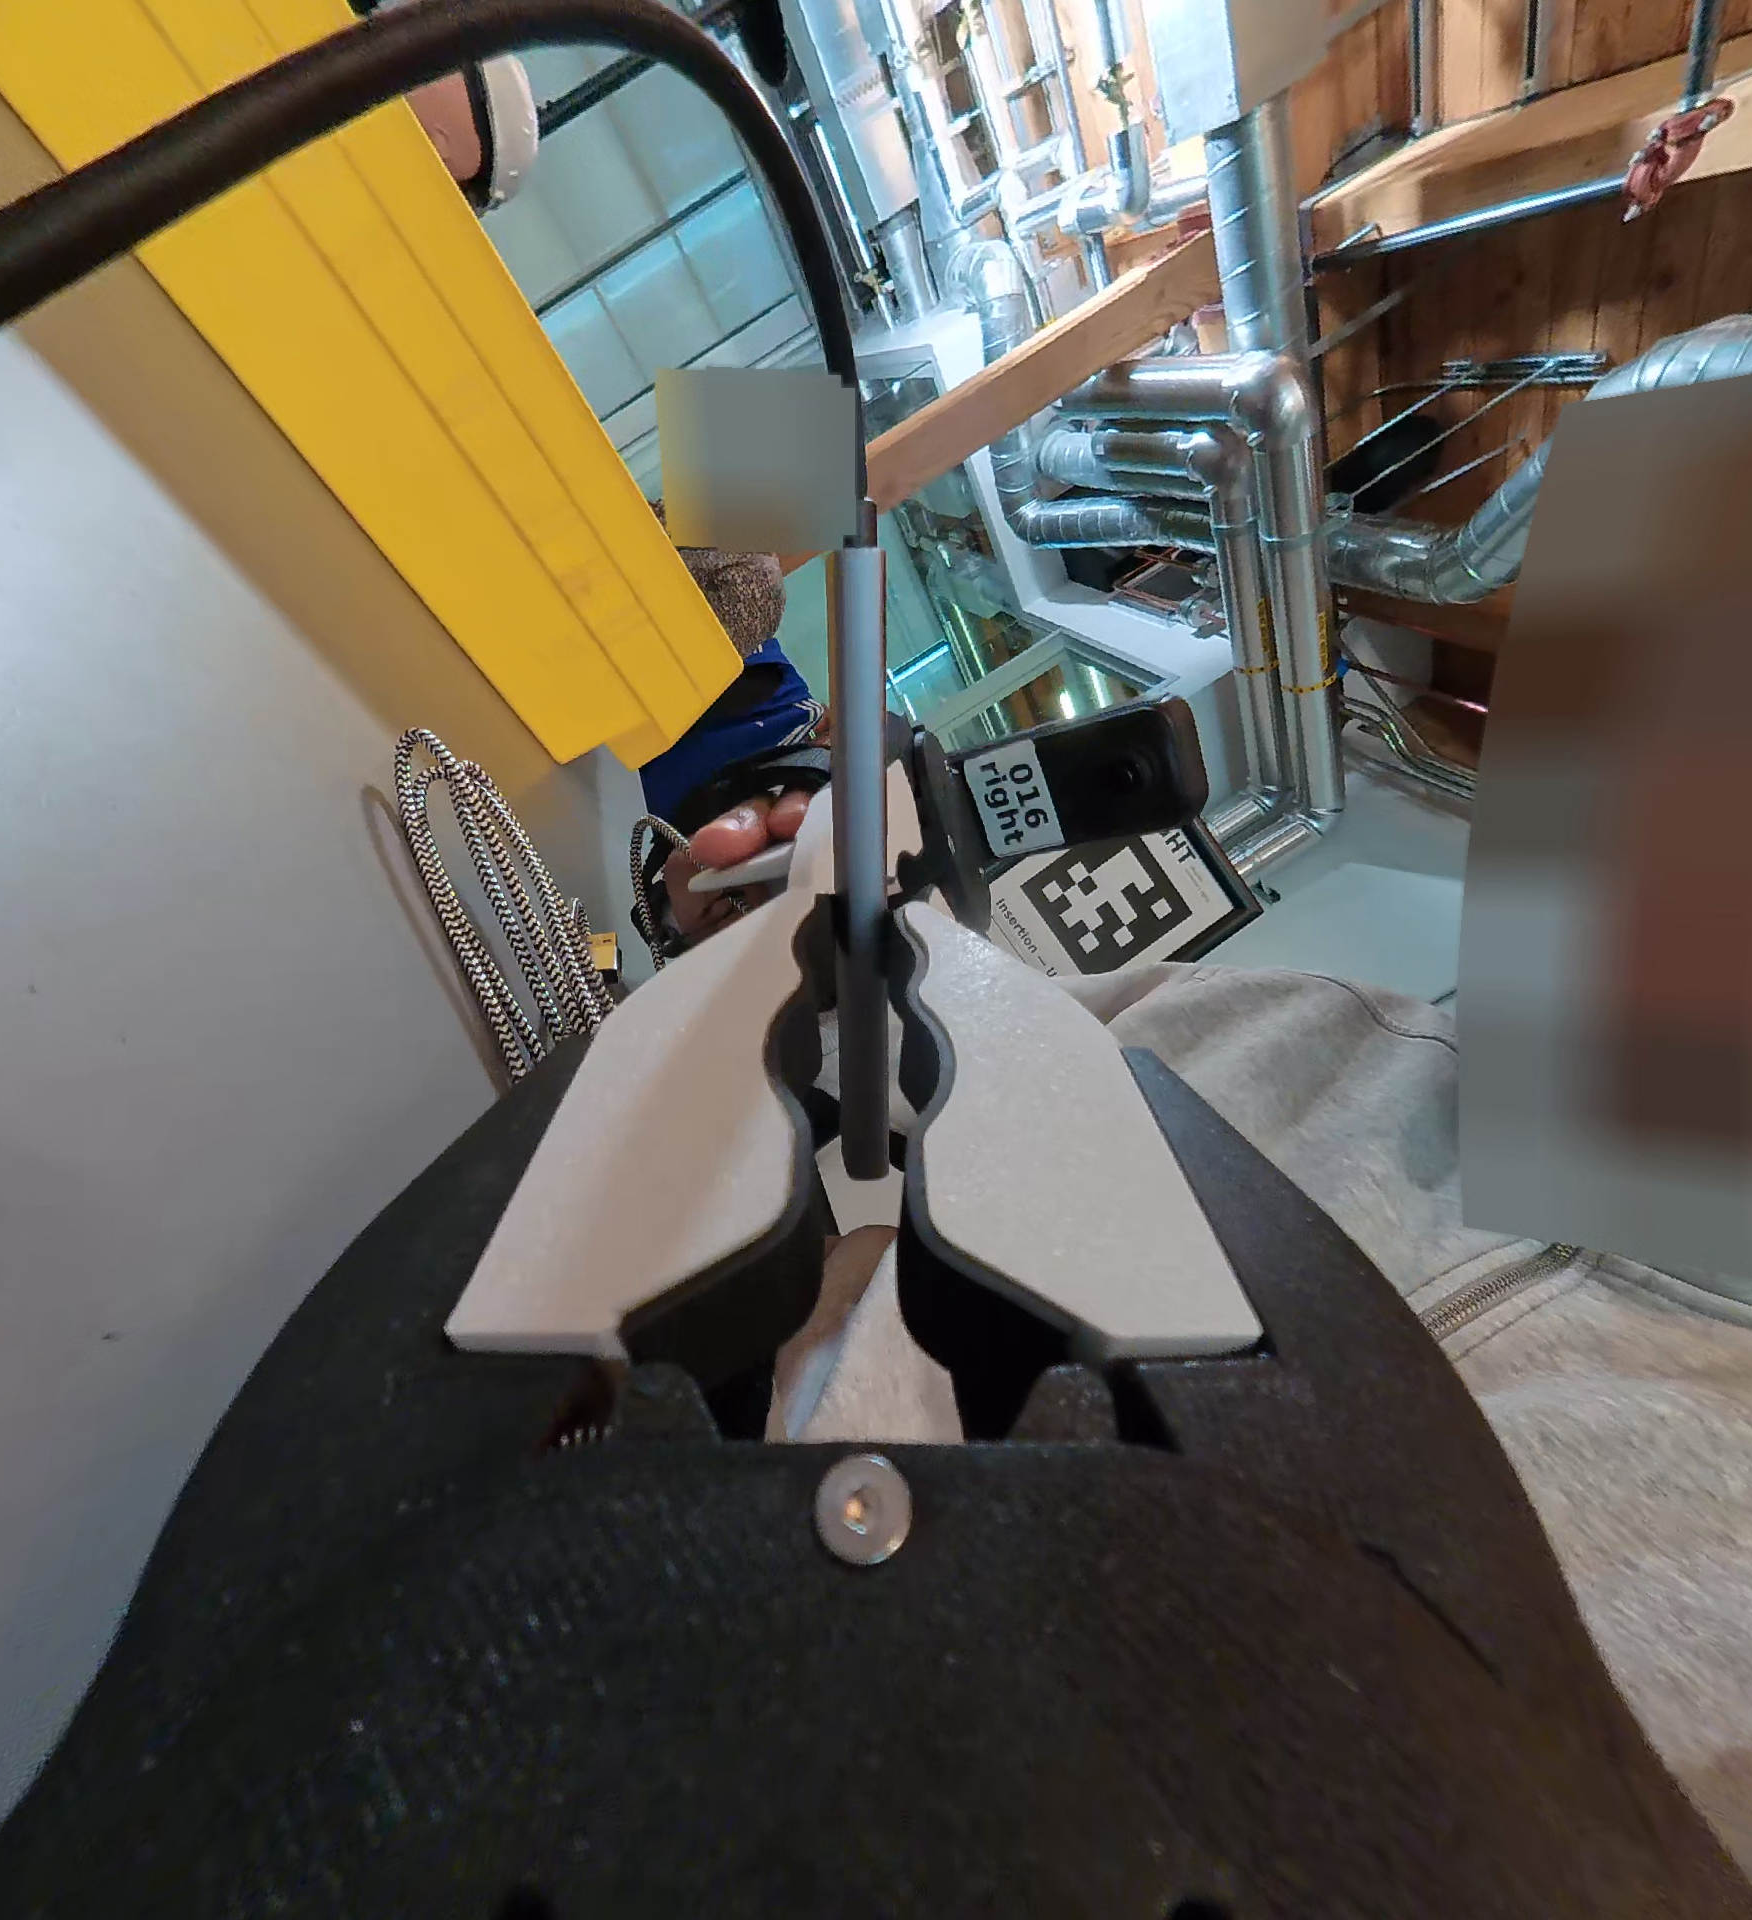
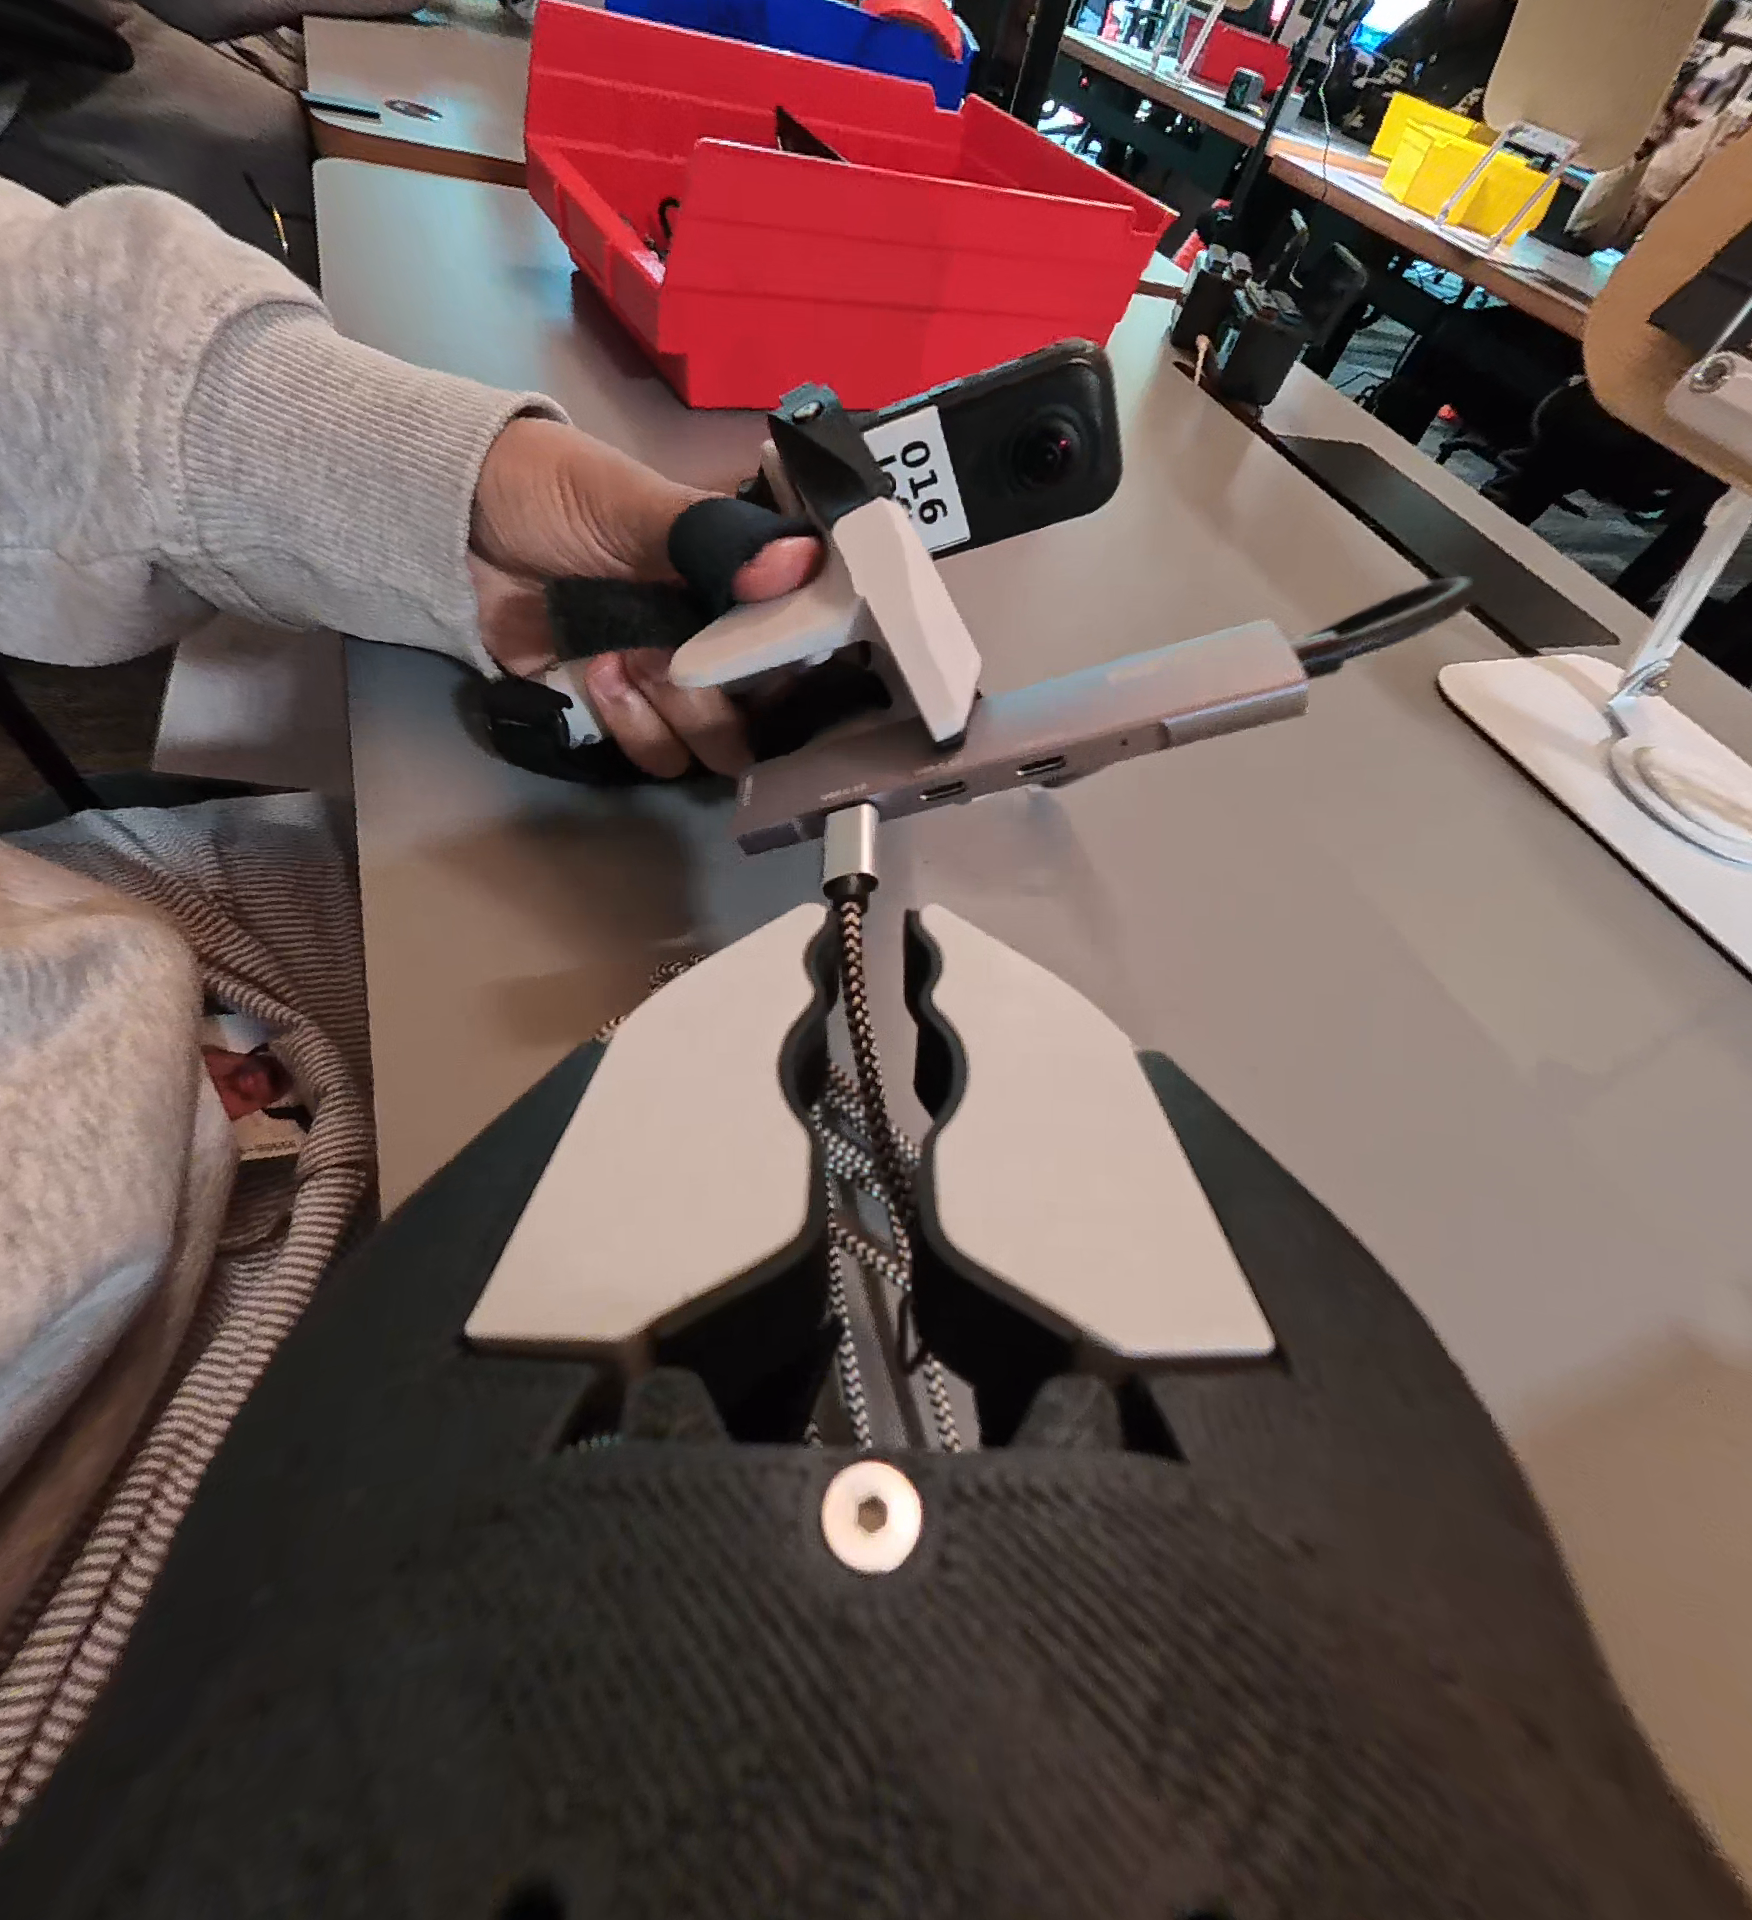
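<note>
- Your left gripper (image 1: 859, 935) is clamped on the grey hub (image 1: 859, 831), seen edge-on; only this view shows the yellow bin (image 1: 415, 343) far left.
- Your right gripper (image 2: 867, 920) pinches the braided cable (image 2: 856, 997); its plug (image 2: 851, 842) sits in the hub's near edge, just beyond the fingertips.
- Only the right view shows the red bin (image 2: 851, 239) far across the table (image 2: 1371, 987).

We're looking into a workshop-style lab here: a long grey counter (image 2: 1267, 935) carrying a red parts bin (image 2: 851, 260), yellow bins (image 2: 1443, 156) on further benches behind, and bare silver ducts (image 1: 1256, 499) against timber boarding overhead.
</note>
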The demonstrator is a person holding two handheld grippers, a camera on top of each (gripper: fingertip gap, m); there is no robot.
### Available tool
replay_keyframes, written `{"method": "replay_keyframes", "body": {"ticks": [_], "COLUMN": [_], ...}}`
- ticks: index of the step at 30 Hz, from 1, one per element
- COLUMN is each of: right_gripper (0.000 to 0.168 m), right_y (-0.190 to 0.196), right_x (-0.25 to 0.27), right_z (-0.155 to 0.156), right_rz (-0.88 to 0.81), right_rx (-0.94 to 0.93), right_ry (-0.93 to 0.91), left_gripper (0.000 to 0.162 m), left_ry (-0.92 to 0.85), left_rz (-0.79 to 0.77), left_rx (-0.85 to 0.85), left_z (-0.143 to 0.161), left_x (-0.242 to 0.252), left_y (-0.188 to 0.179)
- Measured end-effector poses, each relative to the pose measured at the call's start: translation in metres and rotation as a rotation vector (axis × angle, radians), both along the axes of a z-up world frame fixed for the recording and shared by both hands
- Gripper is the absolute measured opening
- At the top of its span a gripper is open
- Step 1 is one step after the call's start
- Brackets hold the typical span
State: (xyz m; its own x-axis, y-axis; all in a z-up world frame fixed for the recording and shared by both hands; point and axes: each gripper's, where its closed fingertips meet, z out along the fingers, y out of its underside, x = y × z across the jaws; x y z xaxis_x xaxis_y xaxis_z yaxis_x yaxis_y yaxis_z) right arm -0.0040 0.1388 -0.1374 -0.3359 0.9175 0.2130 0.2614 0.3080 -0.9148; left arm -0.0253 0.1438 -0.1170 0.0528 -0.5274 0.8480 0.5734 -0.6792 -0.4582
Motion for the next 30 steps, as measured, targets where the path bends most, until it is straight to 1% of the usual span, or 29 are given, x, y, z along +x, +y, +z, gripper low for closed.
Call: {"method": "replay_keyframes", "body": {"ticks": [4, 9, 17, 23, 30], "right_gripper": [0.007, 0.003, 0.003, 0.003, 0.003], "right_y": [-0.0042, -0.0041, -0.0087, -0.0059, -0.0011], "right_x": [0.0006, 0.0006, 0.0020, 0.0016, 0.0008], "right_z": [-0.0009, -0.0012, -0.0058, -0.0045, -0.0015], "right_rz": [0.015, 0.008, 0.034, 0.022, -0.008], "right_rx": [0.030, 0.110, 0.254, 0.255, 0.288], "right_ry": [-0.004, 0.001, 0.004, 0.009, 0.023], "left_gripper": [0.008, 0.008, 0.008, 0.008, 0.008], "left_ry": [-0.005, -0.028, -0.016, 0.031, 0.011], "left_rz": [0.002, -0.009, -0.047, -0.045, -0.034], "left_rx": [0.004, -0.017, -0.060, -0.045, -0.042], "left_z": [0.0005, -0.0005, -0.0067, -0.0072, -0.0060], "left_x": [0.0000, -0.0003, 0.0055, 0.0067, 0.0038], "left_y": [0.0001, 0.0000, -0.0015, -0.0023, -0.0009]}}
